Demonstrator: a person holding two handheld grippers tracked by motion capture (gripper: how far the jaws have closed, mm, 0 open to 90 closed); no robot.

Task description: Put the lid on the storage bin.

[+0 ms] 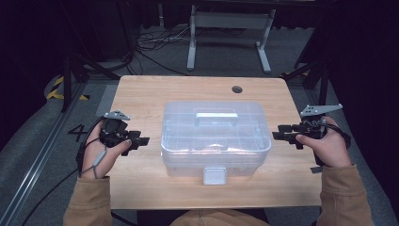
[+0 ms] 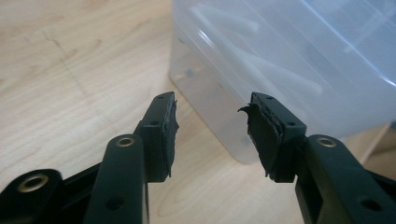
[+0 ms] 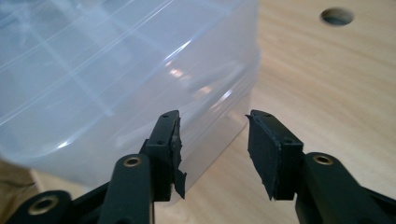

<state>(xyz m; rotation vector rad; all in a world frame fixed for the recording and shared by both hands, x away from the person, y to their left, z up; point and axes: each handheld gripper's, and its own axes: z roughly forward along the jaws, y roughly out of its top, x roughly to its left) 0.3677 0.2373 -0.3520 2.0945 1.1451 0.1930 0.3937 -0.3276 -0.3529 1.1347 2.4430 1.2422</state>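
A clear plastic storage box [image 1: 215, 136] with a lid, a top handle [image 1: 216, 117] and a front latch [image 1: 214, 175] stands in the middle of the wooden table [image 1: 141, 94]. My left gripper [image 1: 143, 140] hovers just off the box's left side, jaws open and pointing at it, nothing between them. In the left gripper view the box [image 2: 289, 60] stands just beyond the fingertips [image 2: 164, 122]. My right gripper [image 1: 277, 134] is open beside the box's right side, a small gap away. In the right gripper view the box [image 3: 116, 74] lies ahead and left of the empty jaws.
A round cable hole [image 1: 237, 89] sits in the table near its far edge, also seen as the hole [image 3: 337, 16] in the right gripper view. White table legs [image 1: 230, 33] and cables lie on the floor behind. The person's sleeves [image 1: 89, 200] rest at the near edge.
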